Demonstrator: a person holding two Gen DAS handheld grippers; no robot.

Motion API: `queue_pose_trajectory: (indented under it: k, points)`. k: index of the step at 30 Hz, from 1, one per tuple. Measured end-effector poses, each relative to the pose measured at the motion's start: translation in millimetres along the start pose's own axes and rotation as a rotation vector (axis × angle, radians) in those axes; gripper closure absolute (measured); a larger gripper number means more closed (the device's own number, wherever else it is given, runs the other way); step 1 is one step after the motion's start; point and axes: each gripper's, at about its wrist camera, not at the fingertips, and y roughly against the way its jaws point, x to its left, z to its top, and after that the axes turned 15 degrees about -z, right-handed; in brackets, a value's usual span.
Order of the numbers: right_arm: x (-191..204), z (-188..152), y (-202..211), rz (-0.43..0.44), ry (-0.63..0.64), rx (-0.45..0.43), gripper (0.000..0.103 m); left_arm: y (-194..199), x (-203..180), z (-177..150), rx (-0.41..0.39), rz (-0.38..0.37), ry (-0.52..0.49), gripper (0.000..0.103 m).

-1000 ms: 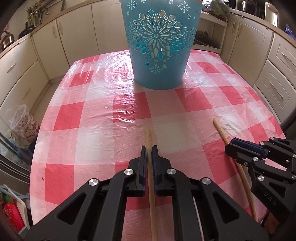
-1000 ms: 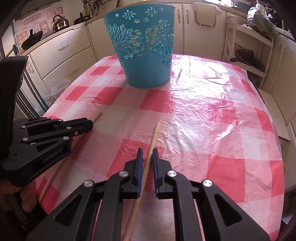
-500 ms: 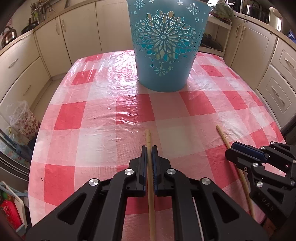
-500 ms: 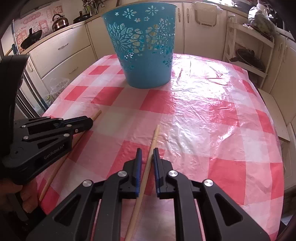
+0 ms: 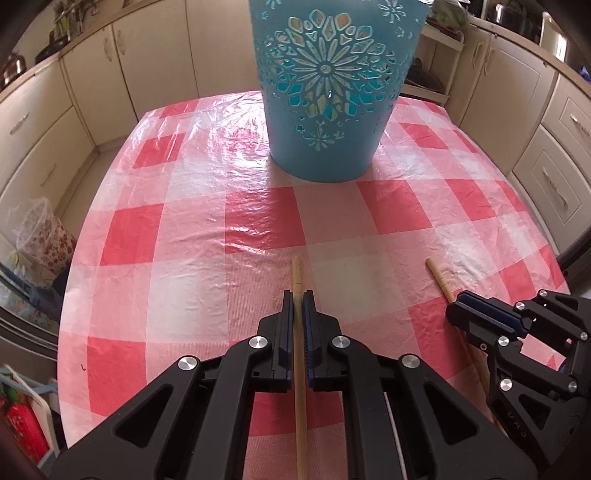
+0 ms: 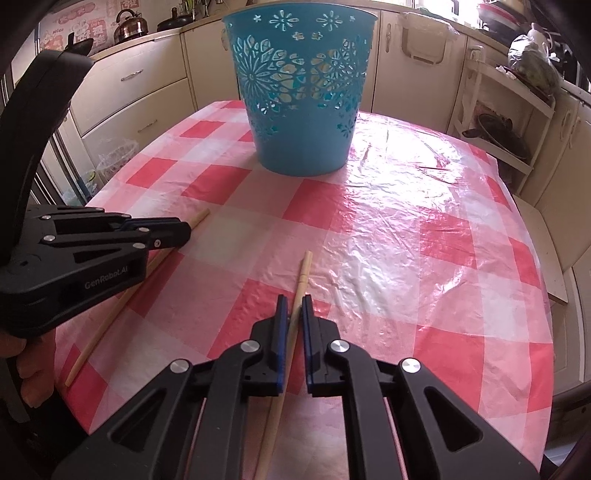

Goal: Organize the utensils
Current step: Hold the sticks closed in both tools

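A blue openwork basket (image 5: 325, 92) stands at the far side of the red-and-white checked table (image 5: 184, 229); it also shows in the right wrist view (image 6: 301, 92). My left gripper (image 5: 298, 295) is shut on a wooden chopstick (image 5: 297, 280) and holds it above the table, its tip pointing at the basket. My right gripper (image 6: 291, 301) is shut on a second wooden chopstick (image 6: 303, 269), also pointing toward the basket. Each gripper shows in the other's view, the right one (image 5: 458, 314) with its chopstick (image 5: 437, 275), the left one (image 6: 184, 230) with its chopstick (image 6: 199, 218).
Cream kitchen cabinets (image 5: 92, 85) surround the table. An open shelf unit (image 6: 506, 122) with pans stands at the right. A kettle (image 6: 129, 26) sits on the counter at the back left. A patterned plastic bin (image 5: 44, 232) stands on the floor left of the table.
Both grippers have risen and moved forward toward the basket, each carrying its chopstick. The basket looks nearer and larger in both views.
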Motion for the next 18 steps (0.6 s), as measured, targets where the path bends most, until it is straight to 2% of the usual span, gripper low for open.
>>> queue_pose_trajectory:
  k: [3, 7, 11, 16, 18]
  points:
    - [-5, 0, 3, 0.032, -0.023, 0.003, 0.097, 5, -1, -1, -0.019, -0.028, 0.012, 0.098]
    - [-9, 2, 3, 0.029, -0.030, 0.005, 0.097, 18, -3, -2, -0.055, -0.050, 0.030, 0.098]
    - [-3, 0, 1, 0.004, 0.008, 0.011, 0.096, 29, 5, -2, -0.084, -0.132, 0.105, 0.098]
    - [-2, -2, 3, -0.001, 0.017, 0.000, 0.097, 19, 13, -1, -0.046, -0.116, 0.136, 0.098]
    - [-3, -2, 3, -0.004, 0.016, 0.000, 0.097, 12, 14, -1, -0.019, -0.072, 0.127, 0.098]
